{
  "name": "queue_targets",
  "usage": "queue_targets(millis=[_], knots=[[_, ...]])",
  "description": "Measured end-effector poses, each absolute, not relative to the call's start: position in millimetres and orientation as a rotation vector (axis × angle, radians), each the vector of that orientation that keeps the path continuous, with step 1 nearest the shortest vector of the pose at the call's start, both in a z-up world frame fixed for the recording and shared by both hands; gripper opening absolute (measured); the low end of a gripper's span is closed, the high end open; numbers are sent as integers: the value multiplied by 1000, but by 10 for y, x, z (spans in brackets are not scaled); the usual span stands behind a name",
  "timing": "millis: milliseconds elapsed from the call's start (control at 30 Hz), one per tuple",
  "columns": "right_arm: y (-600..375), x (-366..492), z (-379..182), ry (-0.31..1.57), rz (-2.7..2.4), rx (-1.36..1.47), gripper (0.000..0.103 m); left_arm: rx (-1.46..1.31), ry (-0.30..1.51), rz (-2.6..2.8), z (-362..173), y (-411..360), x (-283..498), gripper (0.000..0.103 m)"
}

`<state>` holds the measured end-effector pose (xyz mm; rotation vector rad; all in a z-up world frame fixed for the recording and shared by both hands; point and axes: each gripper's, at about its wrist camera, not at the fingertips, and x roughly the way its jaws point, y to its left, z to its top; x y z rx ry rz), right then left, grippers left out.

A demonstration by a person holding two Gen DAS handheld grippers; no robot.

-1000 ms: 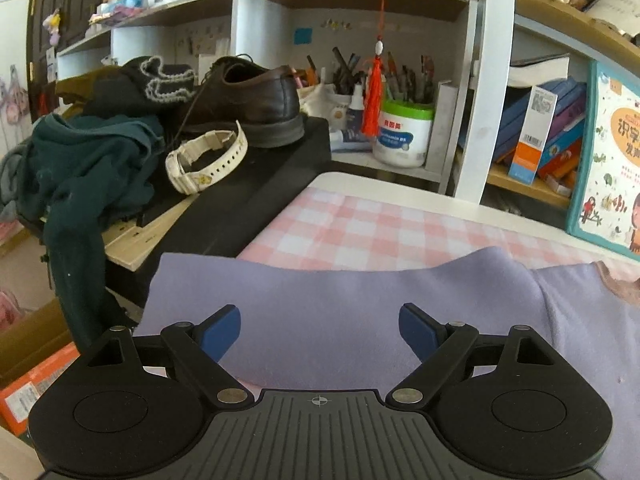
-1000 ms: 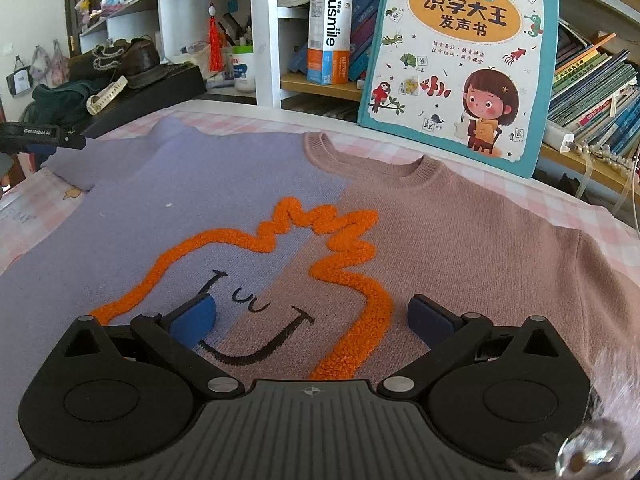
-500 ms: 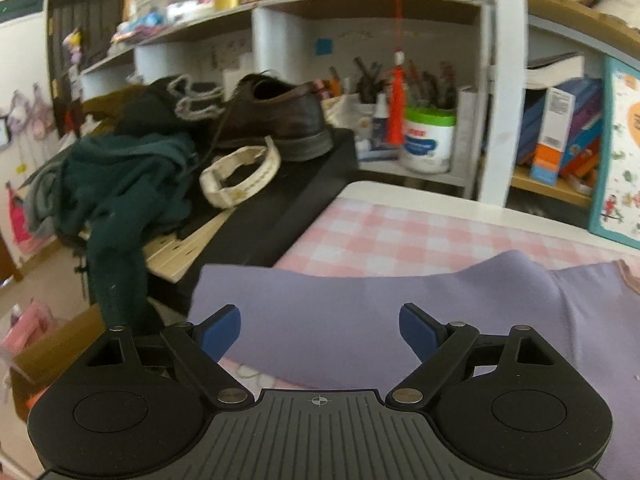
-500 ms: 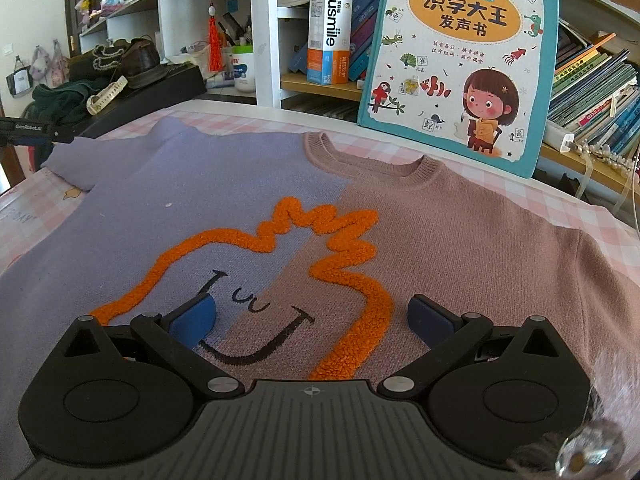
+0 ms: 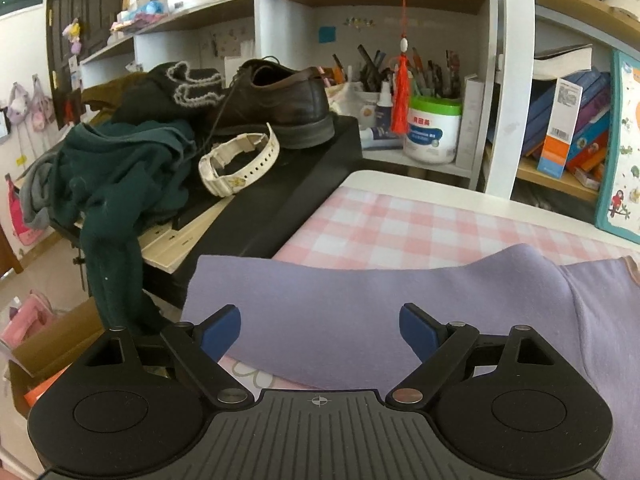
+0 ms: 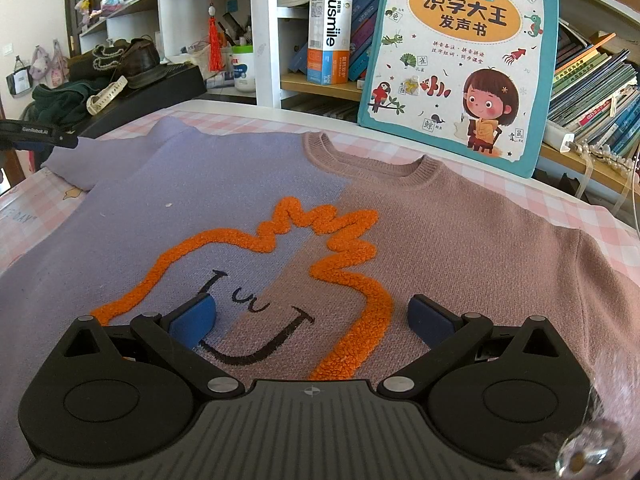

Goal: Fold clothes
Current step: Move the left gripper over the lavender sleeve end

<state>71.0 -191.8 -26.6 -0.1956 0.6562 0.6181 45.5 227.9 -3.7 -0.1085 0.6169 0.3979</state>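
A sweater, half lilac and half dusty pink with an orange fuzzy outline and a stitched smile, lies flat and face up on the pink checked table. Its lilac sleeve stretches toward the table's left edge. My left gripper hovers open over that sleeve, blue pads wide apart with nothing pinched between them. In the right wrist view the left gripper's finger shows at the far left, beside the sleeve end. My right gripper stands open above the sweater's front, over the smile, holding nothing.
A black box left of the table carries a brown shoe, a white watch strap and dark green clothes. Shelves with jars and books run behind. A large children's book leans at the table's back edge.
The left gripper's view has swung left, bringing the end of the lilac sleeve under its pads. The right gripper has stayed still, and the sweater has not moved.
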Motion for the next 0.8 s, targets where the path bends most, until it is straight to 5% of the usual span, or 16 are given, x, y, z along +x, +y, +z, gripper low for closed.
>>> queue_targets(millis=[800], knots=[[-1918,709,-265,656,618,-196,103,-115,596,355,33,2323,319,89]])
